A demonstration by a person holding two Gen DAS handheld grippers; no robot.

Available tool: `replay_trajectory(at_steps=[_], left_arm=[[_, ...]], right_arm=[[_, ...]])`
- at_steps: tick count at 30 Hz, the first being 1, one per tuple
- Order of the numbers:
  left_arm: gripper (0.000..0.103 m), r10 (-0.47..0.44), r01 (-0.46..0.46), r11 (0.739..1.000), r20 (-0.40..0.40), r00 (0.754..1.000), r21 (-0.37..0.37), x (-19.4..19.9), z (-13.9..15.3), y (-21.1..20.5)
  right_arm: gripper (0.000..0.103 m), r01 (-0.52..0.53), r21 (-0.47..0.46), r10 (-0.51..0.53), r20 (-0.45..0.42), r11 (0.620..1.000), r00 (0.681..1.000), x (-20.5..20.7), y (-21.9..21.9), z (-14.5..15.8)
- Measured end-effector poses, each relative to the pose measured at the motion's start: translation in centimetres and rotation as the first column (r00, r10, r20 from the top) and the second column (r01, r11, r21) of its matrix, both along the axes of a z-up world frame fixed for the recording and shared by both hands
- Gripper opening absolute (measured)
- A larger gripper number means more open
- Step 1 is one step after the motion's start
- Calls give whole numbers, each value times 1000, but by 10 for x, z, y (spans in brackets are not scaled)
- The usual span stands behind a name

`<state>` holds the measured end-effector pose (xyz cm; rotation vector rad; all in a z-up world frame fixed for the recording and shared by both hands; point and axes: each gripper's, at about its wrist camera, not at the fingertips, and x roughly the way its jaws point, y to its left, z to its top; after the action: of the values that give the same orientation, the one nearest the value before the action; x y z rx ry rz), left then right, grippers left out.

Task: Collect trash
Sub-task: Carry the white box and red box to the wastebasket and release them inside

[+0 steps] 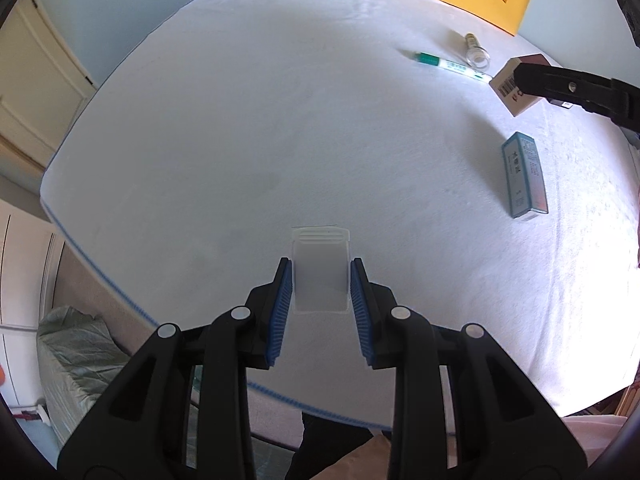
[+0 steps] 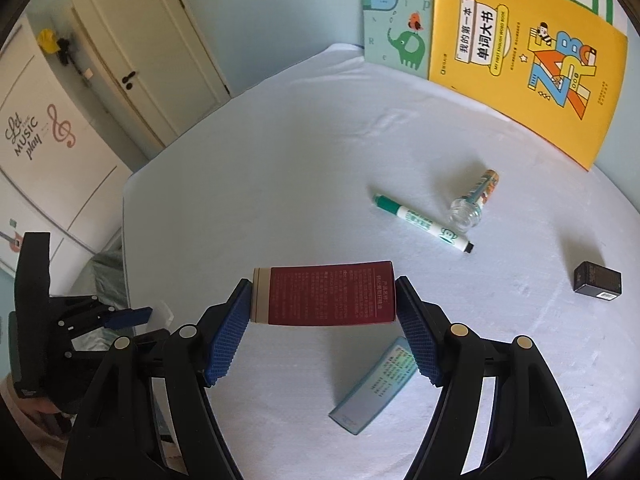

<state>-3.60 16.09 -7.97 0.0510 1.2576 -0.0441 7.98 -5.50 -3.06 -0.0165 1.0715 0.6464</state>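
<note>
**A:** ok so what's each hand got? From where I stand the left tool [image 1: 319,280] is pinching a small clear plastic packet [image 1: 319,270], low centre of the left view, blue pads tight on both its sides, up off the white bed [image 1: 240,140].

**B:** Yep, and the right tool [image 2: 324,300] is clamped on a dark red box [image 2: 326,294] by its two ends, held crosswise mid-frame.

**A:** What's lying on the sheet?

**B:** A pale blue box [image 2: 374,386] flat under the red one, a green marker [image 2: 422,224] just beside a clear little bottle [image 2: 468,210], and a small black box [image 2: 598,280] at the right edge. Yellow book [image 2: 520,64] and a green one [image 2: 396,16] lean on the wall, top right.
</note>
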Motion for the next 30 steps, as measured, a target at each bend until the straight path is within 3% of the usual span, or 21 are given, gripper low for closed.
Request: replay_trajectory(at_steps=[16,30], left_arm=[[27,171,-171,985,20,985,8,-50,5,96],[27,349,-349,937,18,937,3,-99,6,183]], right_arm=[[72,-235,6,235,-2,972,972,-39,112,11],[72,-441,29,442,-29,897,896,-85,225,15]])
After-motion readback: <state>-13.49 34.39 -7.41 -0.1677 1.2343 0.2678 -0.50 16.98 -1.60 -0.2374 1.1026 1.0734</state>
